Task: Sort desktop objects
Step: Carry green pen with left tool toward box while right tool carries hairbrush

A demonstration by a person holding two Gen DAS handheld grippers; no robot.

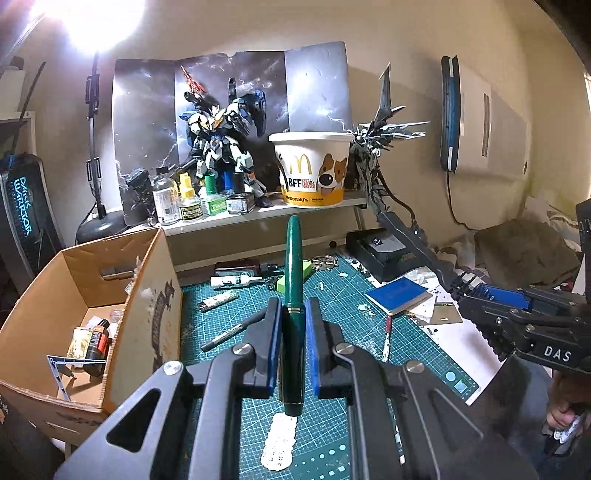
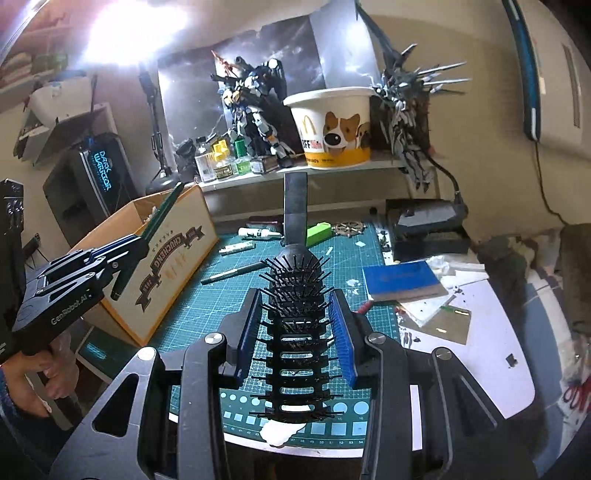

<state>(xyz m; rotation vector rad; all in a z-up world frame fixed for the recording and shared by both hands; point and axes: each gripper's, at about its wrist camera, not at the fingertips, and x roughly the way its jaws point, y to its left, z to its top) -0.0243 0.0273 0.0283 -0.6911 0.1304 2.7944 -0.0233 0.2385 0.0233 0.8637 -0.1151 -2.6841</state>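
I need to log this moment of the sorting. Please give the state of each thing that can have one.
Left gripper: shut on dark green pen.
Right gripper: shut on black vented hairbrush.
Brown cardboard box: open, items inside.
Blue notebook: closed, lying flat.

Glare in my frames' upper left swallows the lamp (image 1: pixel 92 22); the cardboard box (image 1: pixel 55 295) is cut off lower left.

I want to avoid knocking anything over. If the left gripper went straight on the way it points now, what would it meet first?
Probably the McDonald's bucket on the shelf: the left gripper and its green pen point toward it above the cutting mat. Depth is unclear.
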